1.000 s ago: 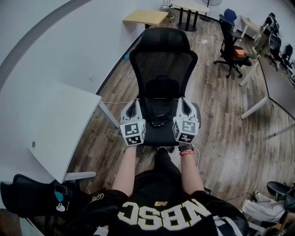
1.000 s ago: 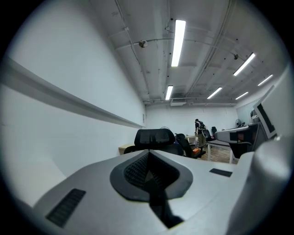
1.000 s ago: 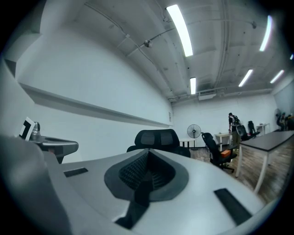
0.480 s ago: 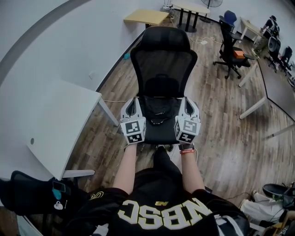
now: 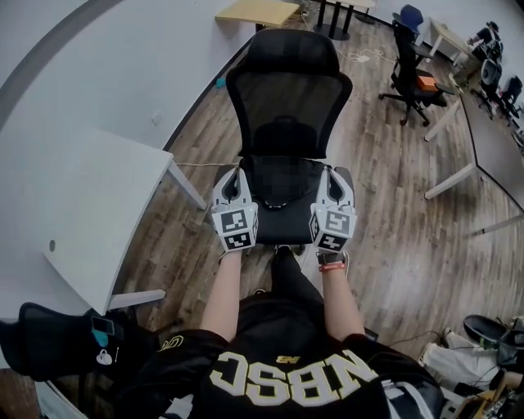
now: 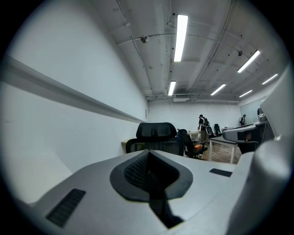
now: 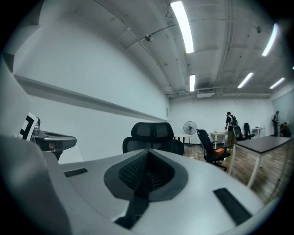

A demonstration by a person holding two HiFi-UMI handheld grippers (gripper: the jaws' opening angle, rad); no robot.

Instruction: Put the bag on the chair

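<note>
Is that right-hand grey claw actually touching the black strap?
Touching: the right gripper view shows the right gripper shut, its grey jaws pinching the flat black strap.

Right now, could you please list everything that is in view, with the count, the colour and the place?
office chair: one, black, mesh back, centre, in front of the person
bag: one, black, over the chair's seat, between the two grippers
table: one, white, left of the chair
small table: one, light wood top, by the wall behind the chair
second office chair: one, black, far right
desk: one, dark top, white legs, right edge
dark object: one, black, bottom left; cannot tell what it is
left gripper: one, grey-white, shut on the bag, at its left side
right gripper: one, grey-white, shut on the bag, at its right side
</note>
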